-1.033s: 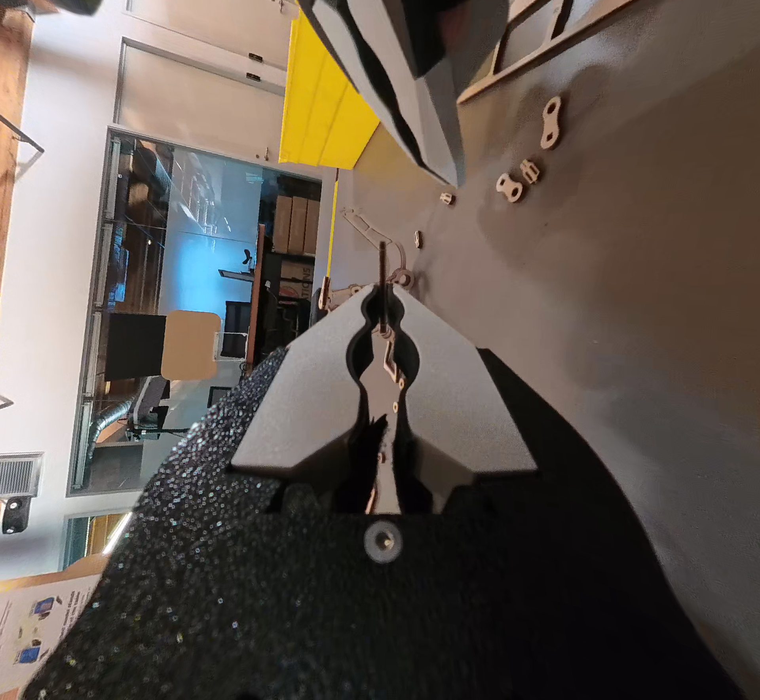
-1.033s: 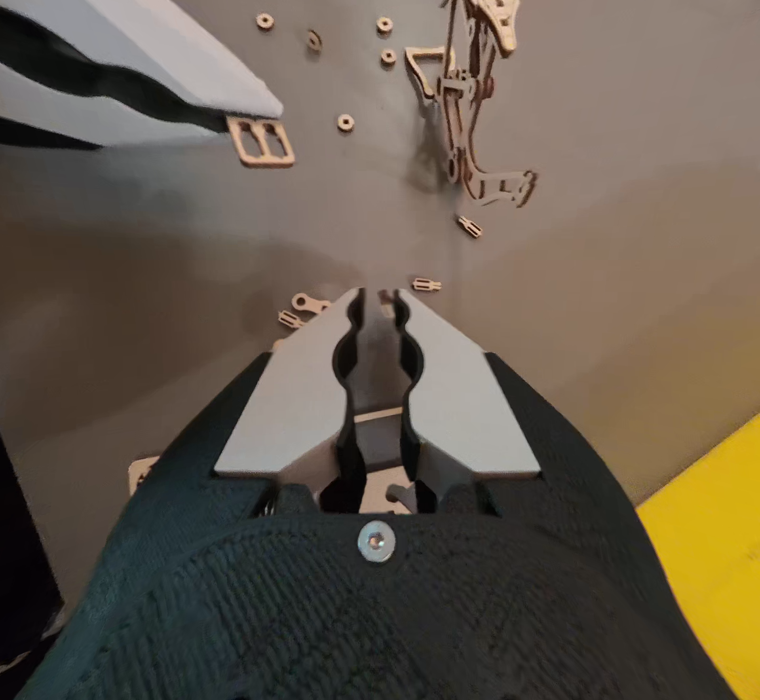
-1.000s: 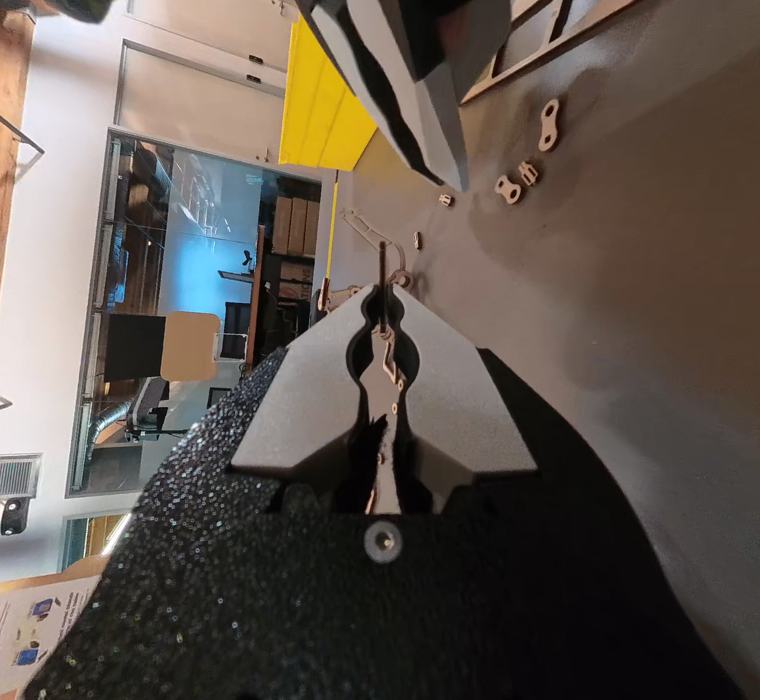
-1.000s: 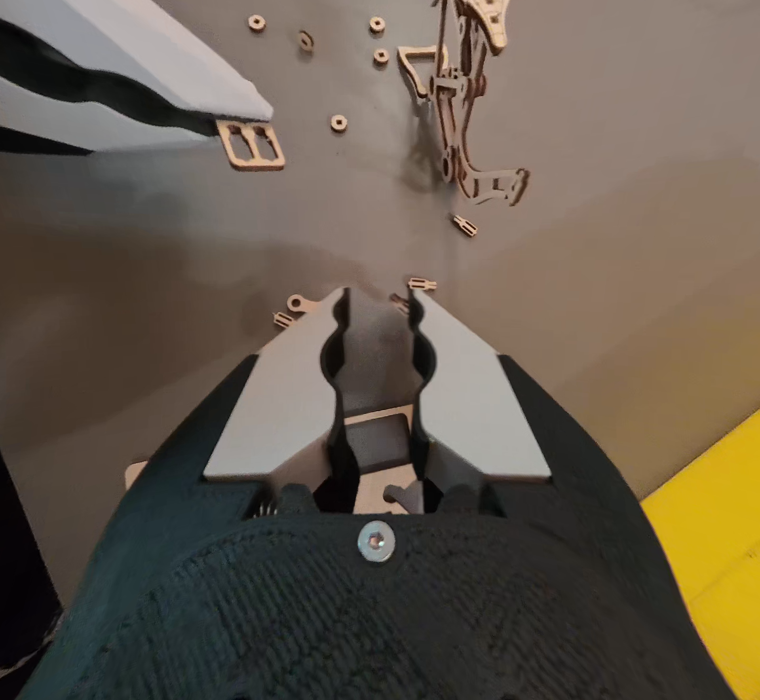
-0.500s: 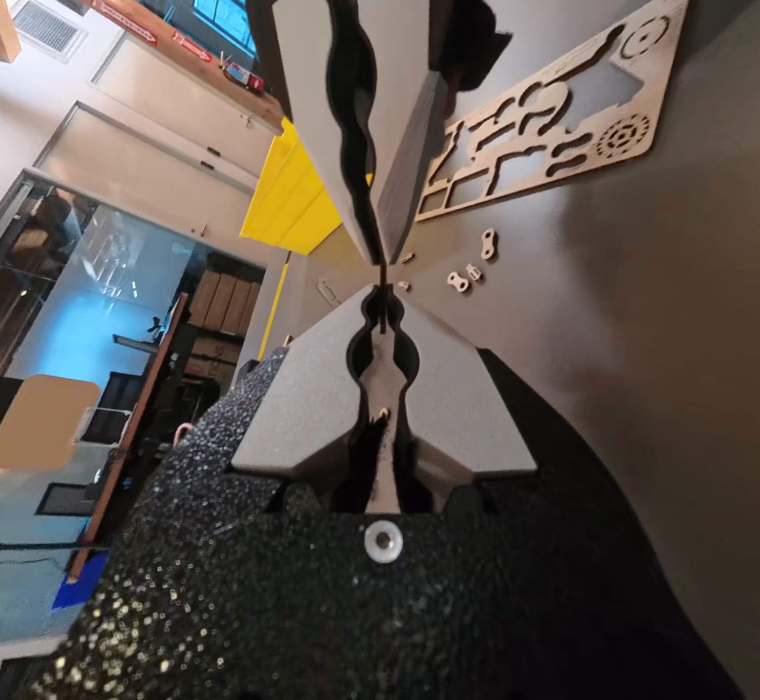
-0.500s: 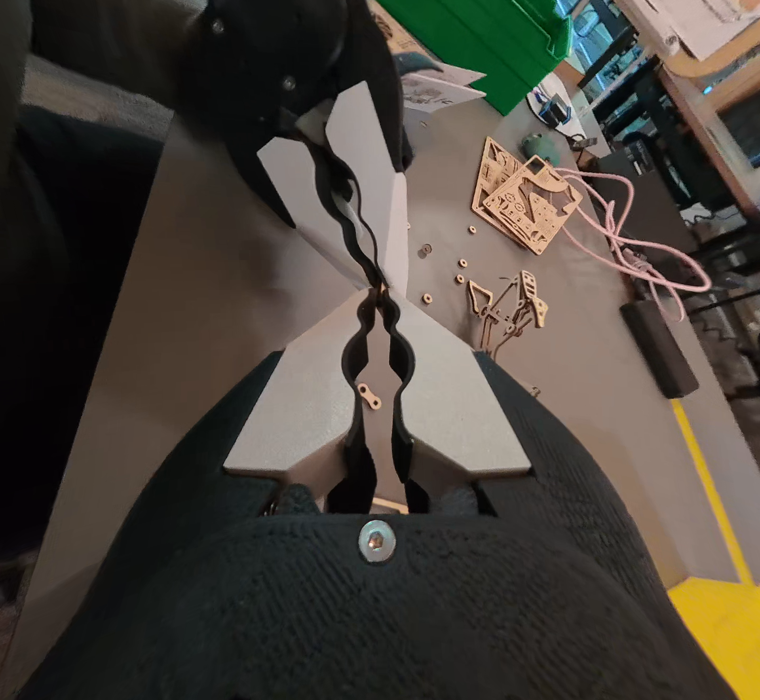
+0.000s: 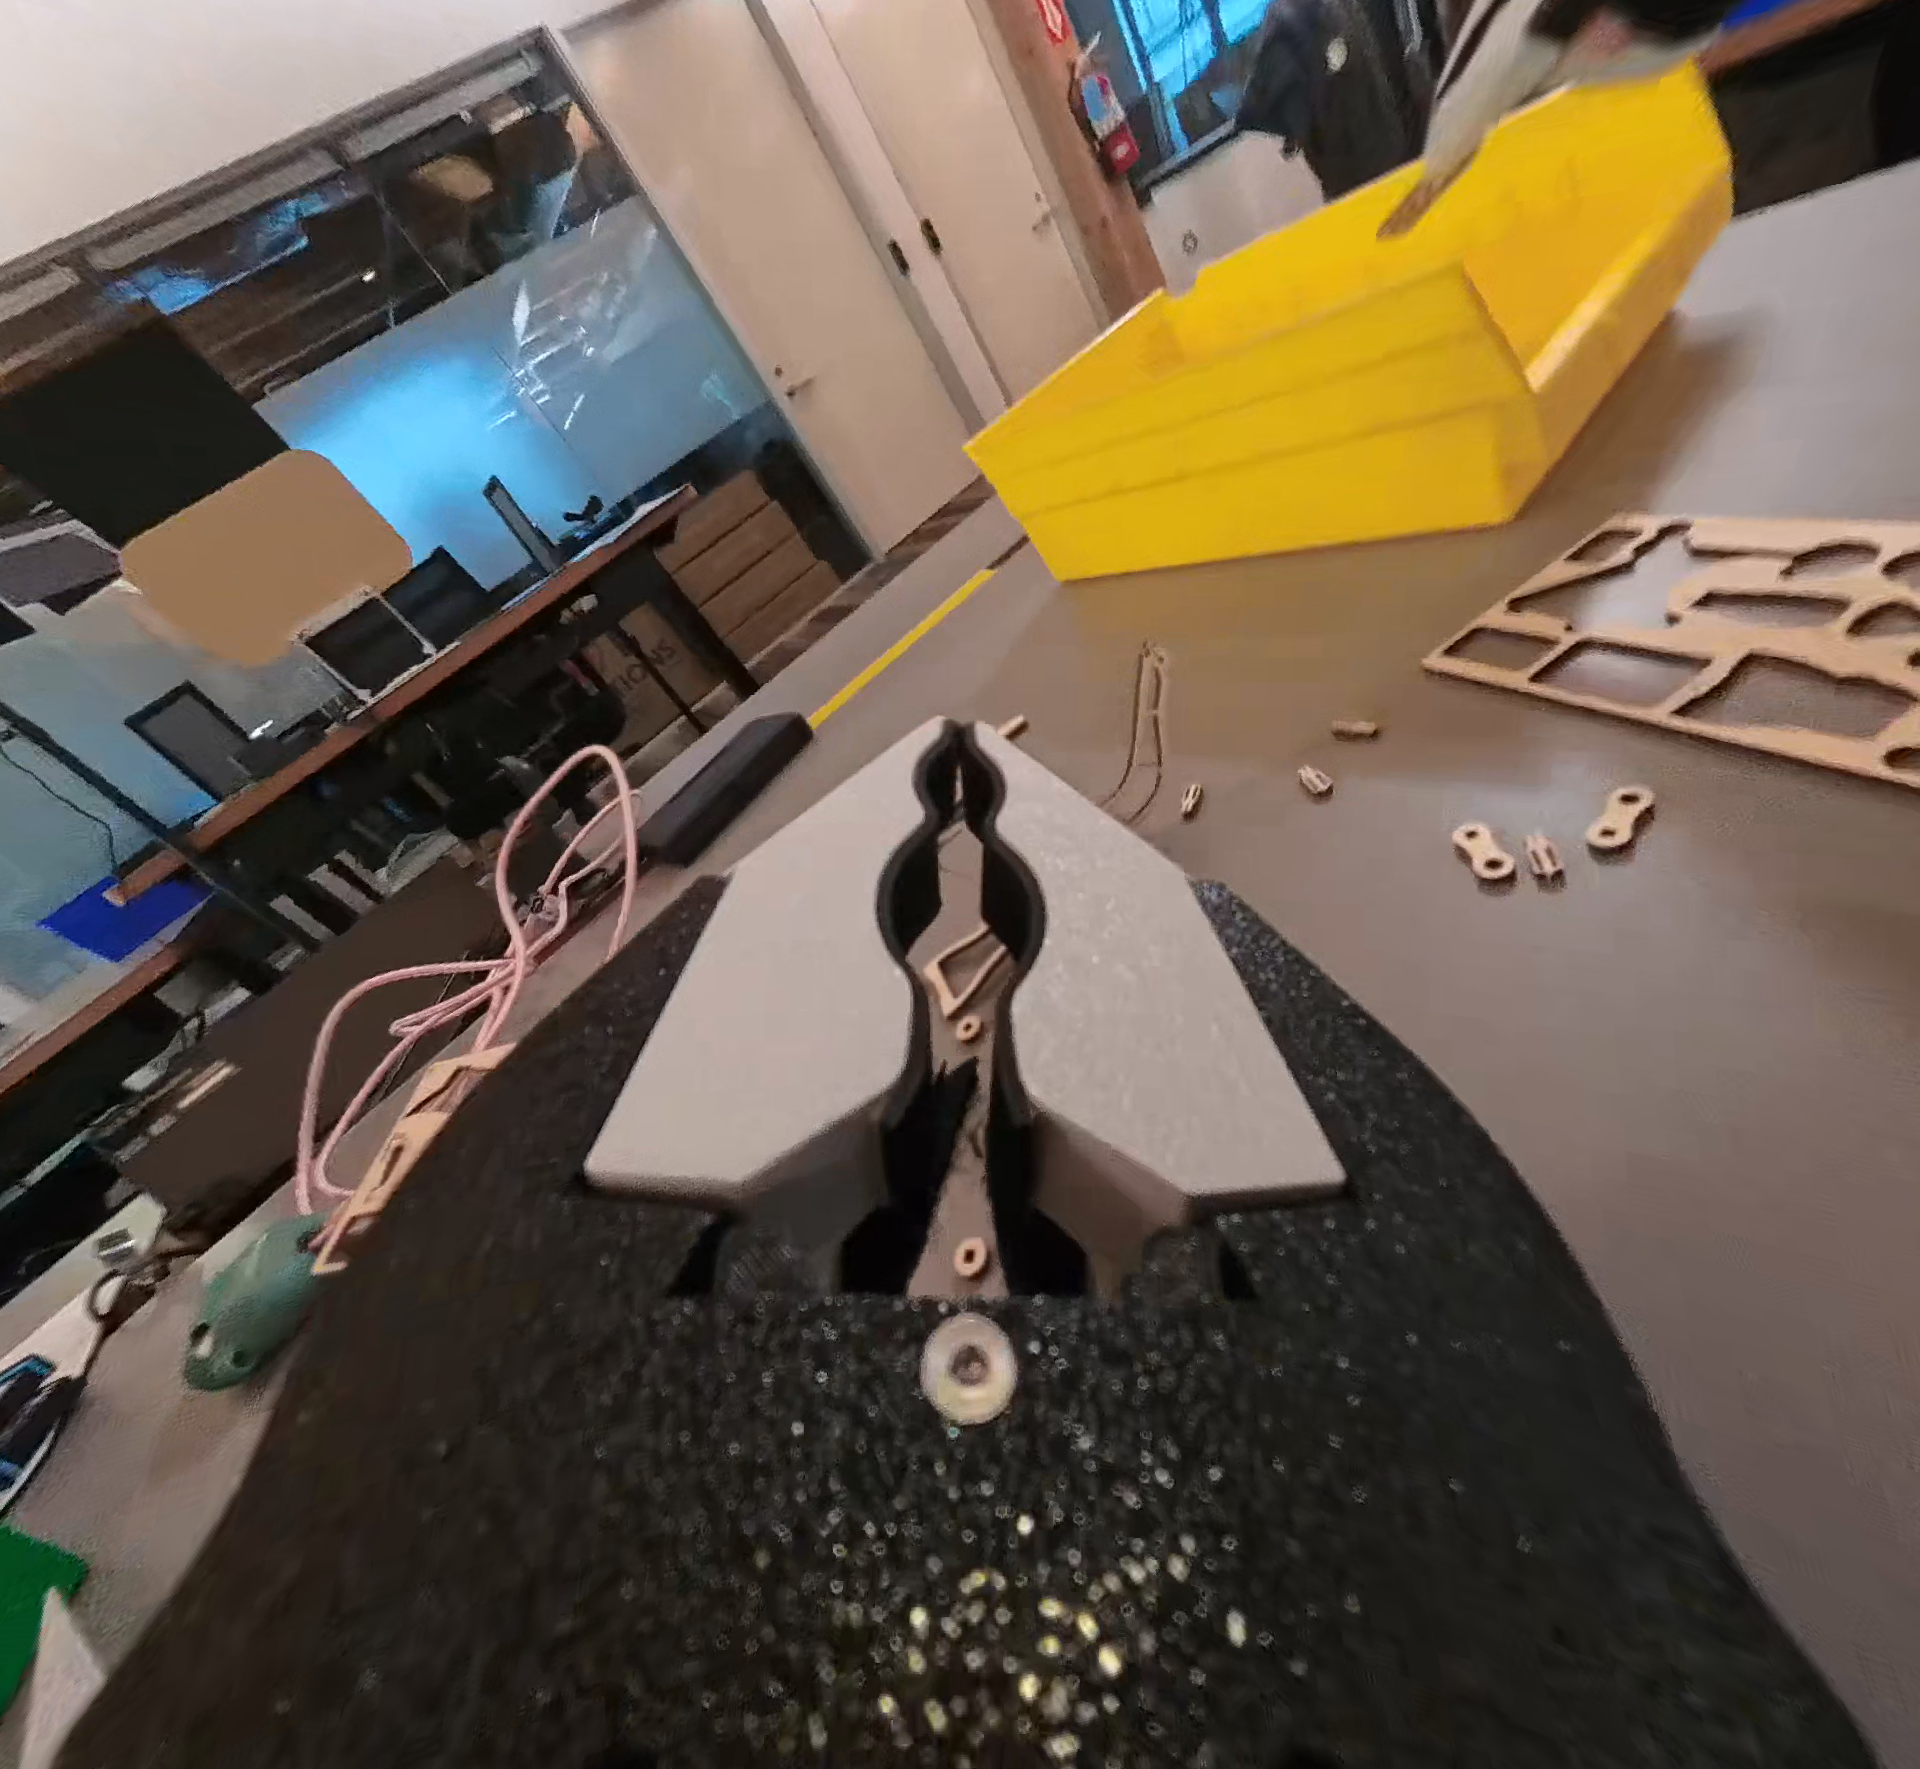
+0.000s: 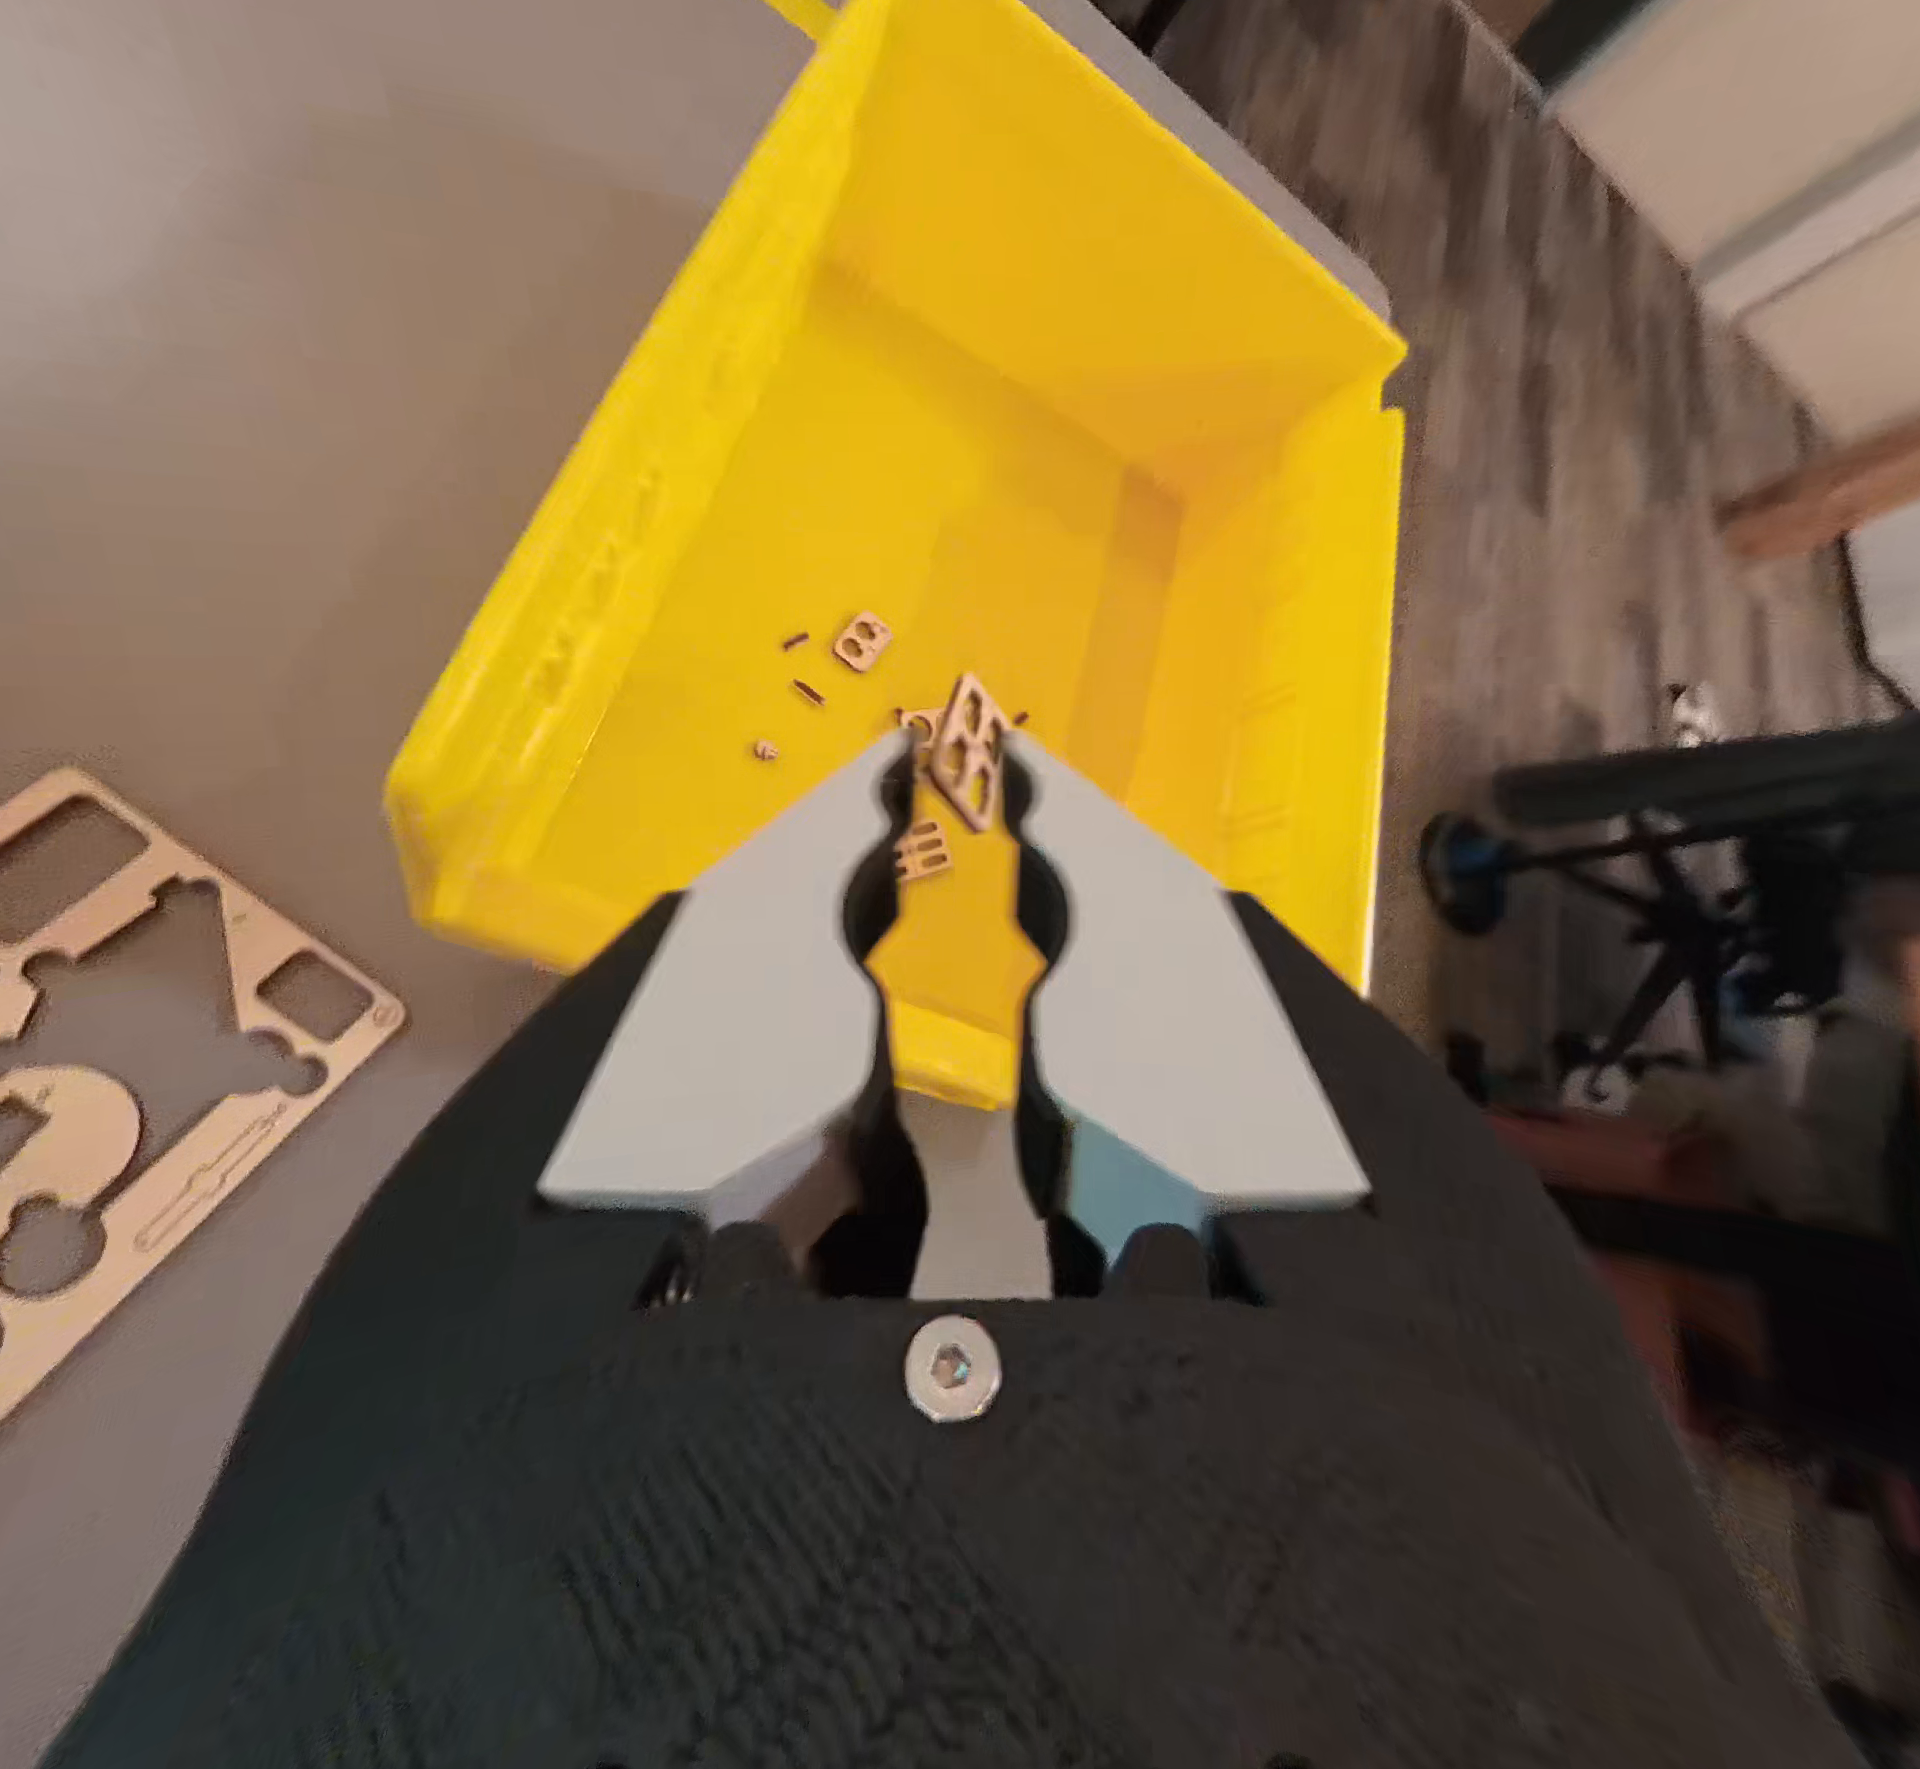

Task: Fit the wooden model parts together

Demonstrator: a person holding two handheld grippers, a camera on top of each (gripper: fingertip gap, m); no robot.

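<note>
- The left gripper [image 7: 961,748] is hanging low over the grey table [image 7: 1558,1148]. Its two fingers are pressing together at the tips. I cannot tell if a thin bit of wood is sitting between them.
- A pink cord [image 7: 468,940] is lying to its left, near the table edge. It could be catching on the gripper if that one is swinging that way.
- Small wooden links [image 7: 1486,852] are lying to its right, and a flat wooden sheet [image 7: 1714,649] with cut-out holes is lying farther right. The table right below and beside it is giving it room to move.
- The thin half-built model [image 7: 1148,732] is standing just past its tips, a little to the right. A quick push forward could be knocking it over.
- The right gripper [image 8: 961,743] is hovering above the yellow bin [image 8: 582,556], far from the model. It is pinching a wooden piece [image 8: 977,763], shaped like a diamond with holes.
- Only the very tips are gripping that piece, and it is sitting crooked. It could be slipping out and falling among the scraps [image 8: 862,644] on the bin floor.
- The bin walls are rising on both sides of this gripper, and the table edge is running close on its right. Going up is looking like the safest way out.
</note>
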